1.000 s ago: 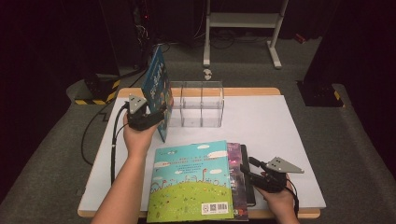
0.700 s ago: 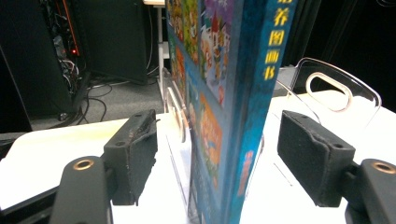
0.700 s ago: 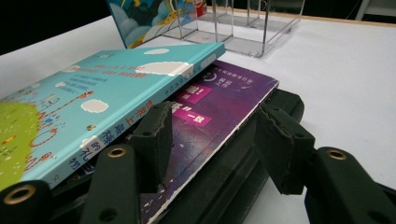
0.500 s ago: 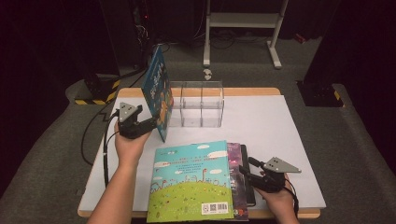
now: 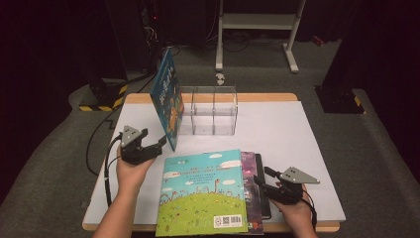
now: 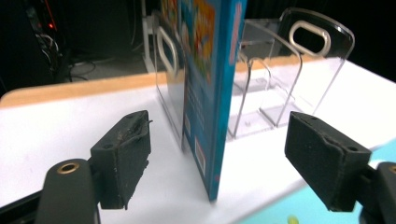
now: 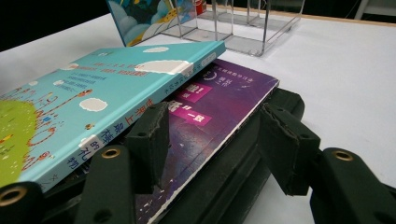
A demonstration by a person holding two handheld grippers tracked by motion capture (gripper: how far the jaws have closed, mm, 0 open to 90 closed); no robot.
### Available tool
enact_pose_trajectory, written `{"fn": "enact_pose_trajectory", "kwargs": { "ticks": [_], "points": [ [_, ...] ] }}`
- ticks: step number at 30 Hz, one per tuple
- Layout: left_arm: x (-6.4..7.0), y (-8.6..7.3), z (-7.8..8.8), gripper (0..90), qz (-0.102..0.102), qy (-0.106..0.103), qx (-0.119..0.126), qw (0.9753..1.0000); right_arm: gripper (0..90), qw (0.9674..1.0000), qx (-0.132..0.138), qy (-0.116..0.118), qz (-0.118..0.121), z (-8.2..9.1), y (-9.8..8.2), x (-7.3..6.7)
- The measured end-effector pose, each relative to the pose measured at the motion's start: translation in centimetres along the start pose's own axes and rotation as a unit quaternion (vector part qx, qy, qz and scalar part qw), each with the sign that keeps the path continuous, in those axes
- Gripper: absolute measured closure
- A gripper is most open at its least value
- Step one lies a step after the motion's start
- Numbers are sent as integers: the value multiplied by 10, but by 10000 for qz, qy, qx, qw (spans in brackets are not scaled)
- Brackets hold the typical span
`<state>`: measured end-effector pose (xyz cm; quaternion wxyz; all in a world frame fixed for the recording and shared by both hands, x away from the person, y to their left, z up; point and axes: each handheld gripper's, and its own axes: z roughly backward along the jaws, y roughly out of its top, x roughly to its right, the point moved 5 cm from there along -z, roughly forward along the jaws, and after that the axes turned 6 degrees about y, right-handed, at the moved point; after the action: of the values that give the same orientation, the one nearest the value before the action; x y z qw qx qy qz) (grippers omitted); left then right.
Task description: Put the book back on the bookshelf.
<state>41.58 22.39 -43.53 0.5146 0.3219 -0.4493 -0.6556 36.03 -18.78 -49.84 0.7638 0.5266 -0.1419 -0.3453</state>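
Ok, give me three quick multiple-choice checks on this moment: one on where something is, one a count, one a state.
1. Where does the upright blue book stand?
A. At the left end of the clear acrylic rack
B. Flat on the stack
C. On the floor

2. How many books lie stacked at the table's near edge?
A. One
B. Three
C. Five

3. How are the jaws of the left hand-held gripper?
A. Clamped on the book
B. Open, pads clear of the book
C. Shut on nothing

Answers:
1 A, it leans by the rack's left wall.
2 B, a light blue book on a purple book on a black book.
3 B, gaps show beside both pads; the jaws have just been opening.
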Motion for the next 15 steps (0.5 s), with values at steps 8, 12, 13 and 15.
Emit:
{"fn": "enact_pose_trajectory", "kwargs": {
  "ticks": [8,12,13,15],
  "points": [
    [16,-37,8,199,24,-321,-419,9986,420,10000,-11,28,-35,-1,0,-1],
    [24,-53,10,186,-39,-388,-595,9975,412,10000,-26,18,27,-1,1,-3],
    [26,-56,10,186,-51,-416,-642,9971,410,10000,-37,21,36,-1,1,-3],
    [30,-64,10,181,-39,-450,-757,9961,404,10000,-56,13,61,-2,1,-4]
  ]
}}
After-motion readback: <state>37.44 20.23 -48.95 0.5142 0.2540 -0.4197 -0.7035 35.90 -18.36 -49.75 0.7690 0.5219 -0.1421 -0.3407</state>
